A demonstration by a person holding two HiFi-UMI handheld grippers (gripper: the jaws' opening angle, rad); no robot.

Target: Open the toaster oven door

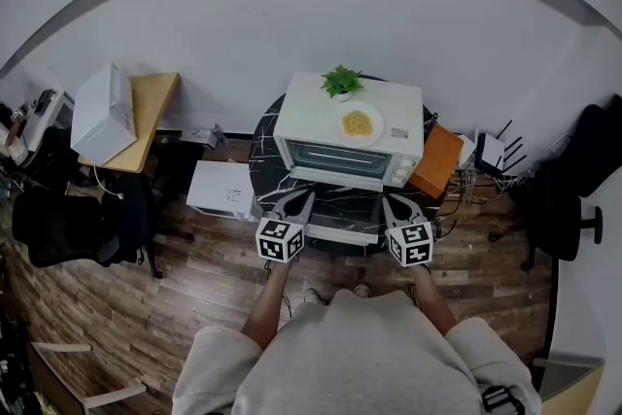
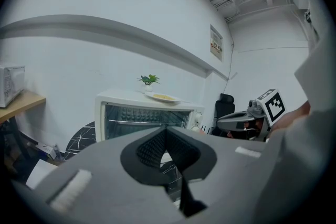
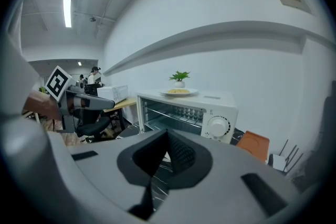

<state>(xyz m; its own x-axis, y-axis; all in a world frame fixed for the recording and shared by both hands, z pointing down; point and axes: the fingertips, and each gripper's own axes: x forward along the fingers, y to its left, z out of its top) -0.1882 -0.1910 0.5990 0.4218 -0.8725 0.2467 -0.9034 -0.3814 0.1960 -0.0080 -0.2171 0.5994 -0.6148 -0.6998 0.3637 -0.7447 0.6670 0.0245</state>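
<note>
The fingers [image 2: 151, 147] of the left gripper [image 2: 167, 129] are pressing flat against each other, and nothing is sitting between them. The fingers [image 3: 181, 156] of the right gripper [image 3: 168, 132] are doing the same thing: squeezing together and holding nothing. Both grippers are pointing at the toaster oven [image 1: 303, 117] and tipping down a little, one at each side of its door [image 1: 340, 221]. I think they are hanging there with pinched fingers because there is nothing to grab right now.

The door is lying flat, folded down toward the person, between the two grippers. I cannot tell if either gripper is touching it. Both gripper views are looking straight into the oven and showing the wire rack [image 3: 170, 114] inside, with no glass in the way. So the door is looking open already, and I am guessing the job is done or almost done.

The toaster oven is sitting on a round black table [image 1: 264, 146] close to the white wall. A plate [image 1: 358, 123] of yellow food and a small green plant [image 1: 342, 81] are resting on its top, up where the swinging door is not bumping them. A round knob [image 3: 219, 126] is sitting at the oven's right end, beside the opening.
</note>
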